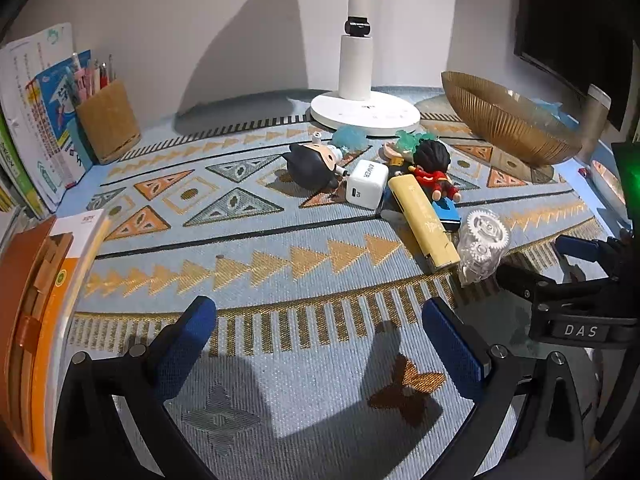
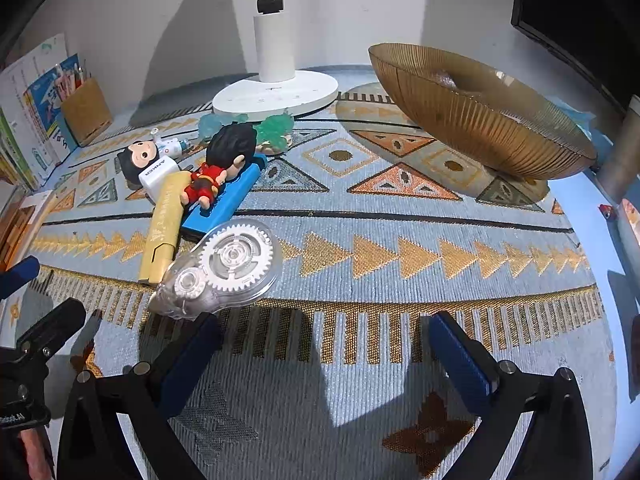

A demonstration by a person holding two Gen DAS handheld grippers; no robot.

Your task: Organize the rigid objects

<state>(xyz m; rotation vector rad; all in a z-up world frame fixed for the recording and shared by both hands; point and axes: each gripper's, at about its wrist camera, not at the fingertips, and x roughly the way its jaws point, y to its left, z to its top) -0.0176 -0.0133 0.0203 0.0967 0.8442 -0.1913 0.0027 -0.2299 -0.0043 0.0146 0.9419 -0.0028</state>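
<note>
A pile of small objects lies on the patterned mat: a clear correction-tape dispenser (image 2: 224, 268) (image 1: 482, 246), a yellow stick-shaped case (image 2: 164, 224) (image 1: 424, 222), a blue flat box (image 2: 228, 200) (image 1: 448, 212), a red-clothed figurine (image 2: 216, 168) (image 1: 432, 168), a white charger (image 2: 156, 176) (image 1: 366, 186) and a black-haired figurine (image 2: 134, 160) (image 1: 316, 164). An amber ribbed bowl (image 2: 480, 120) (image 1: 508, 116) stands at the back right. My left gripper (image 1: 318, 332) is open and empty, left of the pile. My right gripper (image 2: 324, 344) is open and empty, just in front of the dispenser.
A white lamp base (image 2: 276, 92) (image 1: 364, 112) stands behind the pile, with greenish figures (image 2: 272, 130) beside it. A pen holder (image 1: 108, 120) and books (image 1: 36, 120) line the left. An orange box (image 1: 48, 300) lies at the near left. A dark monitor (image 2: 580, 12) is at the far right.
</note>
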